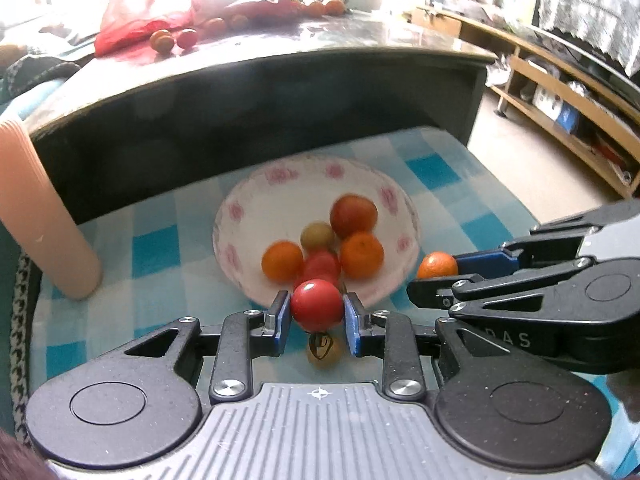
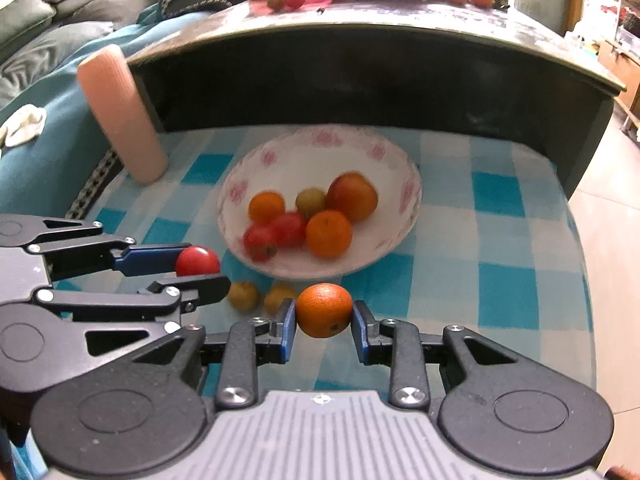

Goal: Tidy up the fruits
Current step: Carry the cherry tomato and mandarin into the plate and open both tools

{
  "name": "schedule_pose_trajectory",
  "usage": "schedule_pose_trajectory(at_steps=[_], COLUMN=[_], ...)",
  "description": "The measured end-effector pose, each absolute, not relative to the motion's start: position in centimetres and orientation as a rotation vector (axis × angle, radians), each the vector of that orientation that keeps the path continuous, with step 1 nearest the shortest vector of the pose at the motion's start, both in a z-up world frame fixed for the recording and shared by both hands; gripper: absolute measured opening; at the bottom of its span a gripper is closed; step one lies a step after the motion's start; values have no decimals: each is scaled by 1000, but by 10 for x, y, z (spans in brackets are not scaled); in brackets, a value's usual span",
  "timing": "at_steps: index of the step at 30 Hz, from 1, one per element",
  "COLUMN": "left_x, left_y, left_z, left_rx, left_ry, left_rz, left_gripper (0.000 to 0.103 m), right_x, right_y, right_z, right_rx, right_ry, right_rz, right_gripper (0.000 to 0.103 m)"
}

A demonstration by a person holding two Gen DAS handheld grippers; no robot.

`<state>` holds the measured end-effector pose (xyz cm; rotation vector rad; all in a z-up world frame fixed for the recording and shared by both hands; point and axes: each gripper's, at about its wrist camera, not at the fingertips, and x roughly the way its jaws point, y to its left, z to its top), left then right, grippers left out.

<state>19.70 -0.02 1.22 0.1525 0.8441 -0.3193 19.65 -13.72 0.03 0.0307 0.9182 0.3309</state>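
A white bowl with pink flowers (image 1: 256,200) (image 2: 384,152) sits on a blue checked cloth and holds several oranges, red tomatoes and a yellow-green fruit. My left gripper (image 1: 317,312) (image 2: 200,270) is shut on a red tomato (image 1: 317,305) (image 2: 197,261) just in front of the bowl's near rim. My right gripper (image 2: 325,318) (image 1: 434,276) is shut on an orange (image 2: 325,310) (image 1: 437,265) beside the bowl's near right rim. Two small yellow fruits (image 2: 243,295) (image 2: 278,298) lie on the cloth before the bowl; one shows under the tomato (image 1: 323,350).
A pink cylinder (image 1: 44,208) (image 2: 120,112) stands left of the bowl. Behind it rises a dark table (image 1: 280,92) with more fruits (image 1: 174,38) and a red bag (image 1: 140,20) on top. Wooden shelves (image 1: 568,92) run along the right; a sofa (image 2: 48,40) lies left.
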Motion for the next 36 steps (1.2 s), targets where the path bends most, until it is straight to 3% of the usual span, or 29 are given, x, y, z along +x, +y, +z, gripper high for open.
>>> schedule_pose_trajectory(at_steps=[29, 36], left_x=[256, 257], left_y=[1, 3], left_z=[5, 7], left_rx=[125, 117], left_ry=[839, 831], left_rz=[-264, -249], left_gripper=[35, 42], right_x=[272, 273], right_y=[-141, -143], right_z=[-9, -8], right_rx=[141, 160], right_ry=[906, 903], right_rz=[263, 257], right_gripper=[45, 45])
